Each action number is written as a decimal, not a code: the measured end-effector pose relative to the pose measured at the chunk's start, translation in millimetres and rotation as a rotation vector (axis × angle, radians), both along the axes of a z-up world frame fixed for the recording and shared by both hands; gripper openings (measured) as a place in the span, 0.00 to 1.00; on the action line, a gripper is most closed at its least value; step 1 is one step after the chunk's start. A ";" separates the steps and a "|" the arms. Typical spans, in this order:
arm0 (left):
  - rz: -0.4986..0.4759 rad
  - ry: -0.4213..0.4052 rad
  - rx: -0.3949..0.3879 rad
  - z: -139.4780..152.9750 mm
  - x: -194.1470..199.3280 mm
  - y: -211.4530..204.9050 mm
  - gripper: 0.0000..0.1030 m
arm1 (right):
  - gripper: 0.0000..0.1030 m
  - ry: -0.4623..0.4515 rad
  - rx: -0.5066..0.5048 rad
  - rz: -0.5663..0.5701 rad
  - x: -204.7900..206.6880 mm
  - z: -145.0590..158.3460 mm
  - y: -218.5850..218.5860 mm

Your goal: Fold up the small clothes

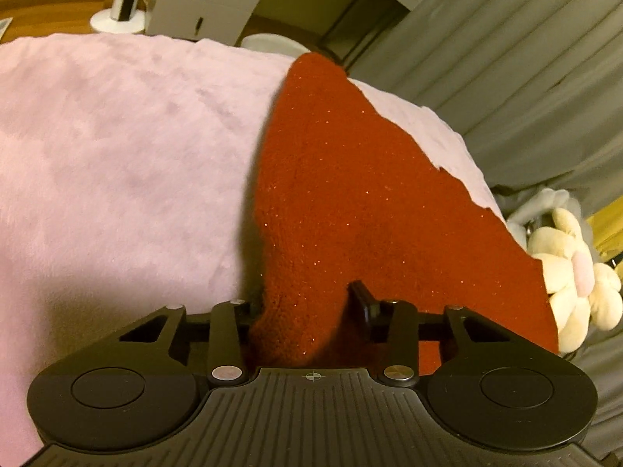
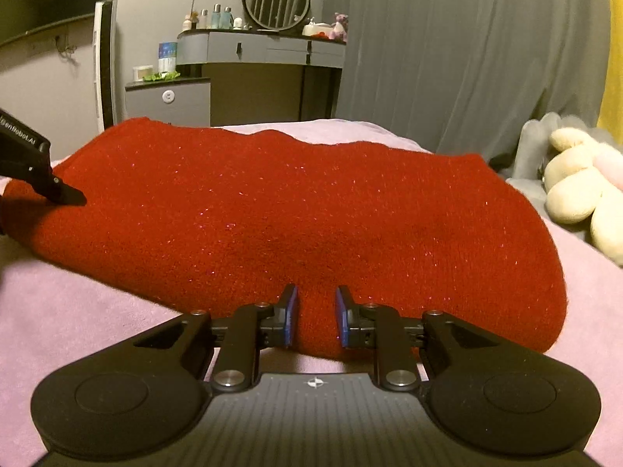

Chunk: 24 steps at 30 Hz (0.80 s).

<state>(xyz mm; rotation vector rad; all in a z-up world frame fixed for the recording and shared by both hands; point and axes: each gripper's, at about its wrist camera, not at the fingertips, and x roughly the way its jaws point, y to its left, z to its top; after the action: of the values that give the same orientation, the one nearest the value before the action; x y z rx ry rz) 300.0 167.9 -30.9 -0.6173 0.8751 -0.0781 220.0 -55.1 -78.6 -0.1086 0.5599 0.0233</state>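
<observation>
- nearest to me in the right wrist view, my right gripper (image 2: 316,317) sits at 6 o'clock with its blue-padded fingers (image 2: 290,317) set narrowly apart, straddling the near edge of the red knit garment (image 2: 296,214). there is red fabric in the gap, but the pads do not look pressed onto it, so i judge it as lined up, not yet clamped.
- in the left wrist view, my left gripper (image 1: 307,311) has red fabric bunched up between its fingers. only one finger shows clearly and the other is buried in cloth, so i cannot tell whether it is pinching or just resting in the fold.
- from the right camera, that left gripper's tip (image 2: 64,190) touches the garment's end at 9 o'clock.
- the garment lies spread across the pink fleece blanket (image 2: 78,311), long side running 9 to 3 o'clock, fairly flat with a wavy far edge. its right end looks rounded, possibly doubled over, but i cannot confirm that.
- my judgement: this is early to mid task. the piece is laid out and both tools are at its edges, and at least one more fold is left.
- further out at 3 o'clock, a cream plush toy (image 2: 580,190) sits just beside the blanket.
- farthest, at 12 o'clock, a grey dresser (image 2: 261,48) and grey curtain (image 2: 467,58).
</observation>
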 end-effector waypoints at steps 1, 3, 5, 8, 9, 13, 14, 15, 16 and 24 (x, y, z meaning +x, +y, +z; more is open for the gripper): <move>-0.004 -0.002 0.005 0.6 -0.2 -0.1 0.39 | 0.19 -0.003 -0.004 -0.001 -1.9 -1.1 1.0; -0.010 -0.007 0.013 2.8 1.4 -0.6 0.35 | 0.19 -0.011 -0.003 -0.002 -8.9 -1.5 1.4; -0.016 -0.012 0.022 6.1 -0.8 -0.8 0.33 | 0.19 -0.016 -0.003 -0.004 -12.5 1.6 -0.3; -0.019 -0.020 0.041 9.9 -1.4 -2.2 0.31 | 0.20 -0.052 -0.025 -0.024 -19.1 8.8 1.9; -0.019 -0.022 0.048 11.1 -1.9 -3.3 0.31 | 0.20 -0.066 -0.036 -0.035 -20.1 10.8 3.2; -0.023 -0.027 0.064 15.6 -2.5 -6.2 0.30 | 0.20 -0.099 -0.043 -0.031 -20.9 14.2 6.4; -0.023 -0.027 0.065 16.5 -2.3 -6.3 0.30 | 0.20 -0.092 -0.044 -0.022 -19.8 11.8 8.1; -0.022 -0.027 0.061 17.4 -2.9 -5.7 0.30 | 0.20 -0.078 -0.046 -0.011 -17.9 7.4 10.0; -0.020 -0.026 0.052 18.5 -2.9 -4.7 0.30 | 0.20 -0.040 -0.061 -0.002 -13.6 0.4 12.5; -0.023 -0.068 0.046 42.0 -6.0 -7.2 0.28 | 0.21 -0.079 -0.131 -0.023 -22.6 14.9 8.5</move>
<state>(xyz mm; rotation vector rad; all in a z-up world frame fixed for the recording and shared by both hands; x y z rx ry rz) 293.9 160.7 11.1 -0.5590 0.8162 -0.0986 197.4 -46.6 -63.8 -0.2293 0.4833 -0.0400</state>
